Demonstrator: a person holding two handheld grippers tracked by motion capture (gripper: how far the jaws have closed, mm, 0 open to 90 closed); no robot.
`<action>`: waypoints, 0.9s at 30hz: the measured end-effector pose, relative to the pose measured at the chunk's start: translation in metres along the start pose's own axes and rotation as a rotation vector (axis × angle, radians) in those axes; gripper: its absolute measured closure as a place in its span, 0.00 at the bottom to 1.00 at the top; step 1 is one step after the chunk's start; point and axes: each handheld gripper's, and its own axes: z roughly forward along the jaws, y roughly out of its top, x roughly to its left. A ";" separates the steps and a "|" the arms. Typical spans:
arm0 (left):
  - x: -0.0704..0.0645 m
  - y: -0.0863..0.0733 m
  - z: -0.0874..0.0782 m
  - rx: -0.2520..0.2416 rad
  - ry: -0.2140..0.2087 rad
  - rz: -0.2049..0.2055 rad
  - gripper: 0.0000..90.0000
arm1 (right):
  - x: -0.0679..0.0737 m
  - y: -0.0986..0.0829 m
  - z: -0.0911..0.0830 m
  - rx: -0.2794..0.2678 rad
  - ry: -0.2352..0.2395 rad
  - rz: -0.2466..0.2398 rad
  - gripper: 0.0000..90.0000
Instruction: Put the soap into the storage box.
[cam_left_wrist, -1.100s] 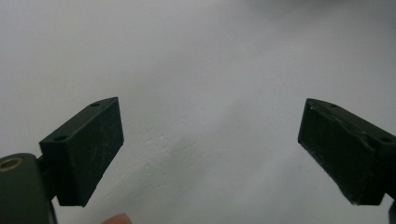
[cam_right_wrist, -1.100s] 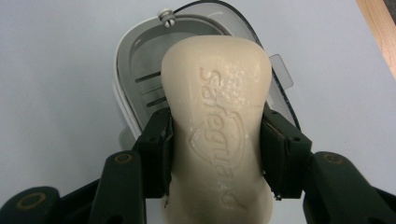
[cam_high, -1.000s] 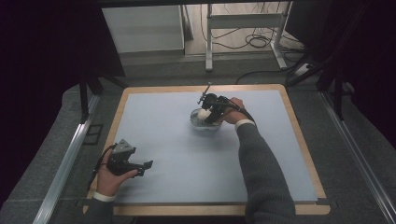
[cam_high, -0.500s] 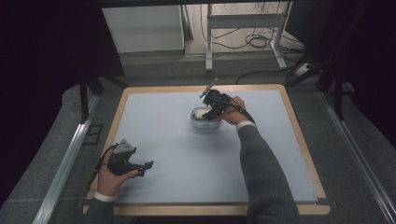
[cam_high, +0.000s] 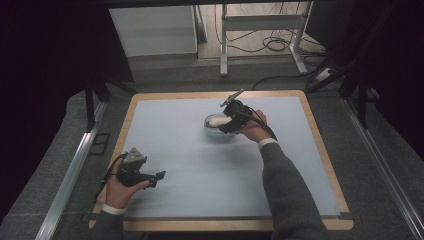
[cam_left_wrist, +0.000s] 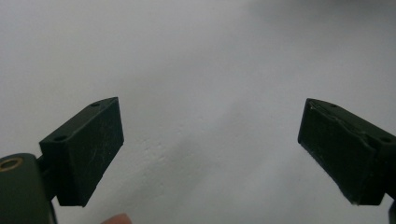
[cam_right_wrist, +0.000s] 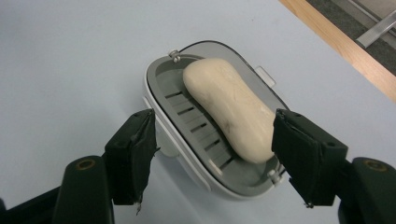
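A white soap dish with a grey slotted insert lies on the pale blue mat, and a cream bar of soap rests in it at a slant. My right gripper hovers just above the dish, open, its two jaws standing either side of the dish and soap. In the high view the dish is at the mat's middle back, with the right gripper over it. My left gripper is held low at the front left, open, with nothing between its jaws.
The blue mat covers a wooden-edged table. Beyond the far edge stand a white cabinet, a metal table frame and cables on the floor. Metal rails run along both sides of the table.
The right gripper has drawn slightly back and up from the soap dish, staying over it. The left hand has not moved.
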 end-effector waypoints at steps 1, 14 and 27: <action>0.000 0.001 0.001 0.003 0.002 0.003 0.08 | -0.001 -0.003 -0.002 -0.007 0.000 0.007 0.33; 0.001 -0.001 0.007 0.011 -0.001 -0.003 0.08 | 0.002 -0.071 -0.042 -0.110 -0.051 0.096 0.33; -0.002 -0.001 0.005 0.012 0.013 0.004 0.08 | 0.018 -0.175 -0.079 -0.141 -0.095 0.229 0.30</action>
